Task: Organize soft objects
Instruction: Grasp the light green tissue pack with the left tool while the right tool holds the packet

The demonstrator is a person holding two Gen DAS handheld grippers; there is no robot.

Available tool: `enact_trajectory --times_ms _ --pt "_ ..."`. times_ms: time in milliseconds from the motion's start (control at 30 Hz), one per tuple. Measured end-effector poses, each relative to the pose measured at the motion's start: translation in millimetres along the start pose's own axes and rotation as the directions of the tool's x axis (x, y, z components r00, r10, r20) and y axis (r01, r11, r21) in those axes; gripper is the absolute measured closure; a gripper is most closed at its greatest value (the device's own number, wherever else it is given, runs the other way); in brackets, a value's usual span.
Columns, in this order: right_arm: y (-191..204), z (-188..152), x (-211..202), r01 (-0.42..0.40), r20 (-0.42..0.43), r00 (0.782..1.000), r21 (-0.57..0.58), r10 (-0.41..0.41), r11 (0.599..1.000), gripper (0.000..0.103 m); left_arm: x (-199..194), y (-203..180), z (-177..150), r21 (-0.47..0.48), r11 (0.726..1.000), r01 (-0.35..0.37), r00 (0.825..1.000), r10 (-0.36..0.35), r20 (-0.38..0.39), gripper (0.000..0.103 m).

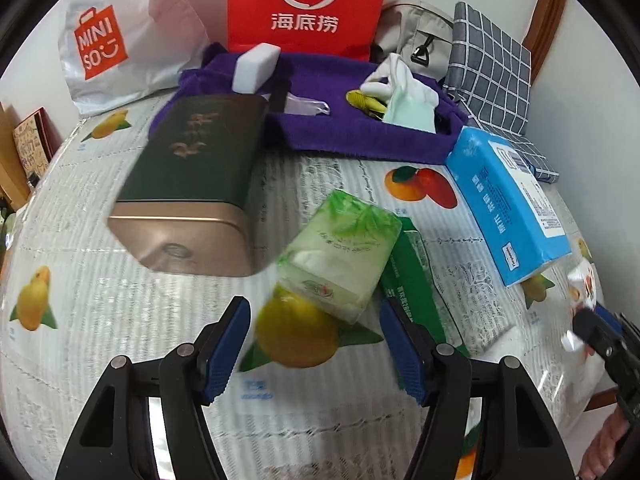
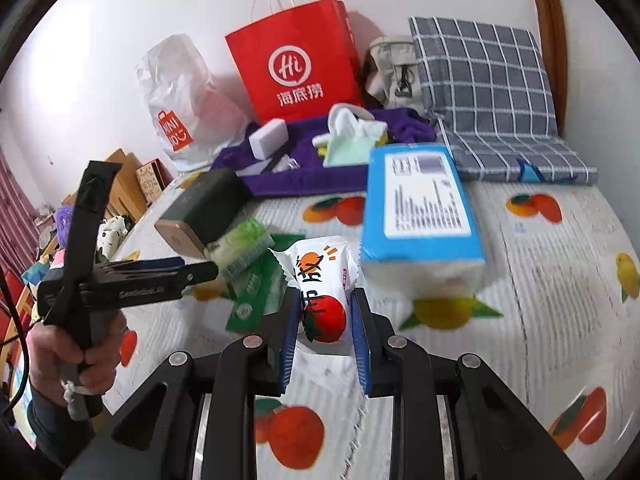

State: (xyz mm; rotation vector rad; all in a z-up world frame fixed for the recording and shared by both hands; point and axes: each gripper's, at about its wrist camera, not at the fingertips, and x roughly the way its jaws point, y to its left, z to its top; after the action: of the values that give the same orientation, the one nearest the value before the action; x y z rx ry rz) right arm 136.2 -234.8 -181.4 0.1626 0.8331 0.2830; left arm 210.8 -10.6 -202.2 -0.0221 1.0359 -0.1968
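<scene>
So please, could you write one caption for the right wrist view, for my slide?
Right gripper clamps a white tomato-print packet above the fruit-print tablecloth, beside a blue tissue pack.

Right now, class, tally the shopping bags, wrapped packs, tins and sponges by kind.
Bags: 2 (red bag, white bag)
Packs: 4 (blue pack, clear pack, green pack, tomato pack)
Tin: 1
Sponge: 1
Total: 8

On the bed [image 1: 100, 320], the tin [image 1: 192, 184] lies left of the tissue pack [image 1: 344, 256], with the towel [image 1: 320, 132] behind both.
</scene>
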Motion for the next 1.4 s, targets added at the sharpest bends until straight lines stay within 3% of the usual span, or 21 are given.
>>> enact_trajectory --times_ms 67,133,167,200,300,467,600,767,867,933,1000,1033,1167,1300,1400 --pt "-4 -4 0 0.005 -0.002 1.000 0.005 -0.005 1.000 0.078 7 -6 1 0.006 1.000 0.012 1.000 -0.012 0.003 0.039" --pt "-8 -7 0 -0.006 -0.006 1.000 0.013 0.006 1.000 0.078 15 -11 3 0.008 1.000 -0.025 1.000 0.025 0.009 0.048" --pt "-10 -9 0 -0.012 -0.007 1.000 0.017 0.012 1.000 0.077 19 -12 4 0.000 0.999 -0.050 0.999 0.050 0.009 0.062" --pt "-11 -10 0 -0.016 -0.006 1.000 0.020 0.016 1.000 0.077 21 -12 3 -0.011 0.998 -0.057 0.998 0.057 0.007 0.068" --pt "-12 -12 -2 -0.022 -0.002 1.000 0.016 0.022 1.000 0.077 17 -16 0 0.005 0.997 -0.072 0.997 0.072 0.035 0.069" --pt "-11 -15 -9 -0.046 0.013 0.999 0.022 0.045 0.999 0.077 3 -12 -14 -0.012 0.998 -0.054 0.998 0.054 0.022 0.070" --pt "-9 -19 -16 -0.048 0.021 0.999 0.021 0.048 0.999 0.077 -15 -3 -37 -0.028 0.996 -0.083 0.997 0.083 0.006 0.071" --pt "-15 -25 -22 -0.004 0.020 1.000 0.032 0.004 0.999 0.077 -32 10 -70 -0.010 0.994 -0.106 0.994 0.106 -0.011 0.071" --pt "-27 -30 -23 0.029 0.005 1.000 0.062 -0.029 0.998 0.077 -37 12 -82 0.025 0.996 -0.085 0.996 0.086 -0.021 0.070" --pt "-35 -33 -24 0.054 -0.005 0.999 0.085 -0.054 0.995 0.077 -38 15 -86 0.041 0.997 -0.073 0.997 0.074 -0.011 0.064" --pt "-43 -35 -28 0.074 -0.005 0.997 0.102 -0.074 0.992 0.077 -40 18 -89 0.063 0.997 -0.053 0.999 0.052 0.012 0.045" --pt "-44 -36 -29 0.074 -0.004 0.997 0.104 -0.074 0.992 0.077 -40 20 -89 0.074 0.995 -0.060 0.998 0.059 0.025 0.044" --pt "-47 -37 -34 0.057 0.004 0.998 0.106 -0.058 0.993 0.077 -34 22 -84 0.129 0.988 -0.084 0.996 0.079 0.045 0.043" --pt "-44 -37 -34 -0.055 0.012 0.998 0.112 0.054 0.992 0.076 -28 12 -75 0.228 0.965 -0.126 0.990 0.109 0.086 0.040" --pt "-39 -38 -26 -0.032 0.001 0.999 0.091 0.032 0.995 0.076 -22 6 -66 0.250 0.963 -0.100 0.993 0.082 0.080 0.040"
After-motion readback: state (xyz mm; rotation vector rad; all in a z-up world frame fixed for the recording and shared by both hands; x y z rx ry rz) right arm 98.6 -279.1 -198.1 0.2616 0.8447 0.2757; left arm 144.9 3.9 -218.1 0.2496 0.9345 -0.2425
